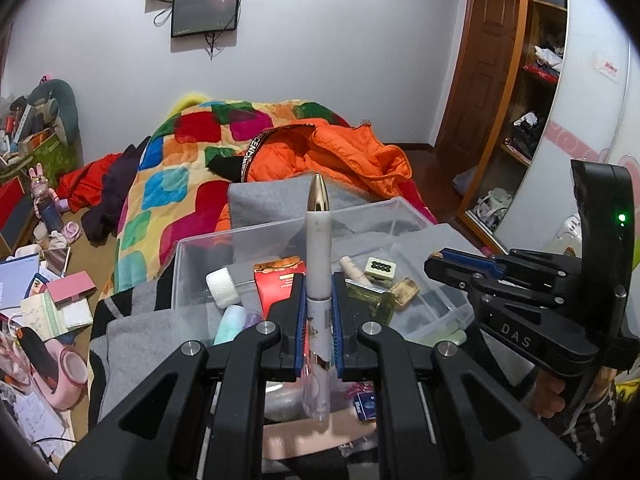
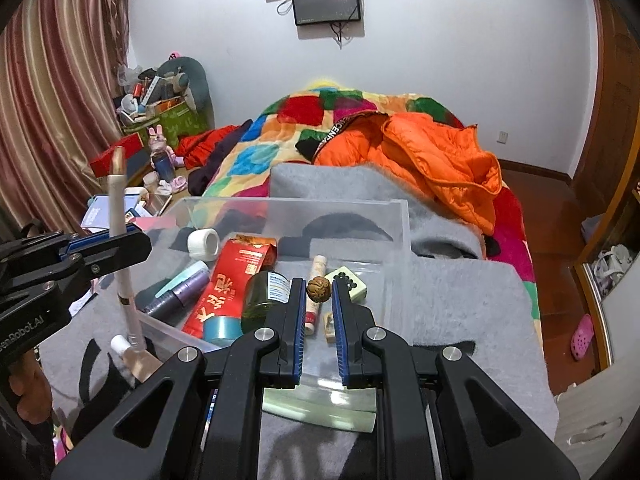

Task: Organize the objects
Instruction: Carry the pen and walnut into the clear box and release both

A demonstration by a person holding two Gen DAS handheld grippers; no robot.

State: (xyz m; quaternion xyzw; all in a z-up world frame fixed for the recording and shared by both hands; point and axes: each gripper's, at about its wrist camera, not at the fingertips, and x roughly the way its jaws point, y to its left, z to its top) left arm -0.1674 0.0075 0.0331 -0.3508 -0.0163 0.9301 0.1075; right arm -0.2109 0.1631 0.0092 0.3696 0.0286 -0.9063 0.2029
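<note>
— Nearest the lens: left gripper (image 1: 318, 300) clamped on white pen (image 1: 318, 264), gold tip up, above clear bin (image 1: 208, 242).
— And opposite?
— Right gripper (image 2: 319, 290) pinching carved walnut (image 2: 319, 289) at the fingertips, over bin contents: red packet (image 2: 232, 280), green bottle (image 2: 262, 294), mahjong tile (image 2: 348, 282).

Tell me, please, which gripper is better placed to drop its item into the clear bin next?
Right, probably: the right gripper holds the walnut directly above the clear bin, while the left gripper has the long pen upright near its edge.
</note>
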